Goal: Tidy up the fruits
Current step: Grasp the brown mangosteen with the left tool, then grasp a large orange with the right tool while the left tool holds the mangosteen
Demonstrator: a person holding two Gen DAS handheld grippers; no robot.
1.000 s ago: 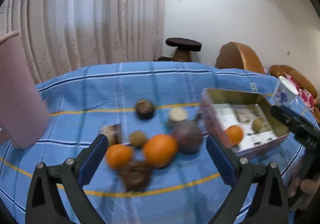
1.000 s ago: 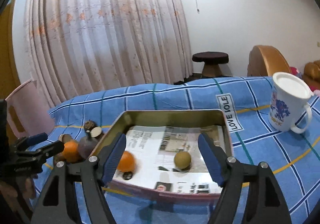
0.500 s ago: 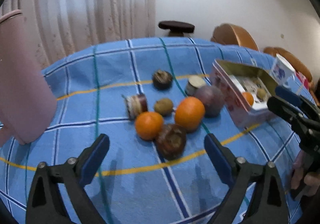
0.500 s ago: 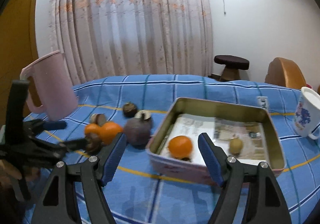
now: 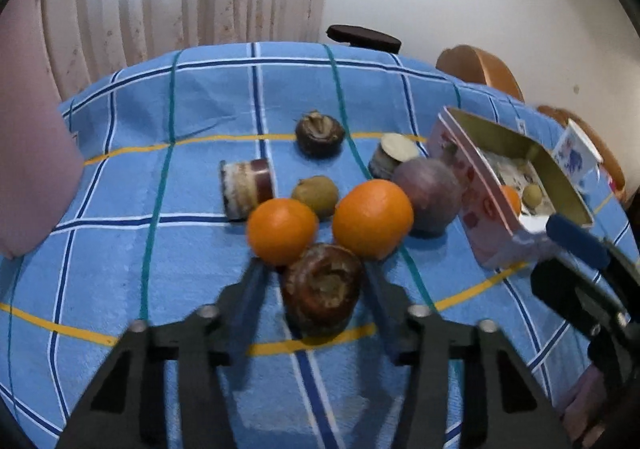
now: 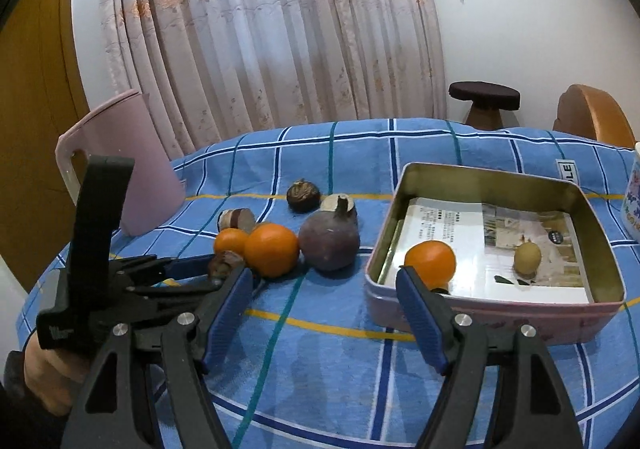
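Observation:
My left gripper (image 5: 314, 275) has its fingers closed in around a dark brown fruit (image 5: 322, 287) on the blue checked cloth; they look to touch its sides. Two oranges (image 5: 282, 229) (image 5: 372, 217), a small kiwi (image 5: 316, 195), a purple fruit (image 5: 426, 195) and another brown fruit (image 5: 320, 133) lie just beyond. The tin box (image 6: 560, 285) holds an orange (image 6: 430, 263) and a kiwi (image 6: 527, 257). My right gripper (image 6: 324, 309) is open and empty, hovering in front of the tin's near left corner.
A pink jug (image 6: 120, 161) stands at the left. A white mug (image 5: 576, 157) stands beyond the tin. Two cut fruit pieces (image 5: 246, 187) (image 5: 392, 155) lie among the fruits. A stool (image 6: 484, 99) and chair (image 6: 592, 117) stand behind the table.
My left gripper has moved forward and down and narrowed its fingers around the near brown fruit. The right gripper has shifted slightly left, still open.

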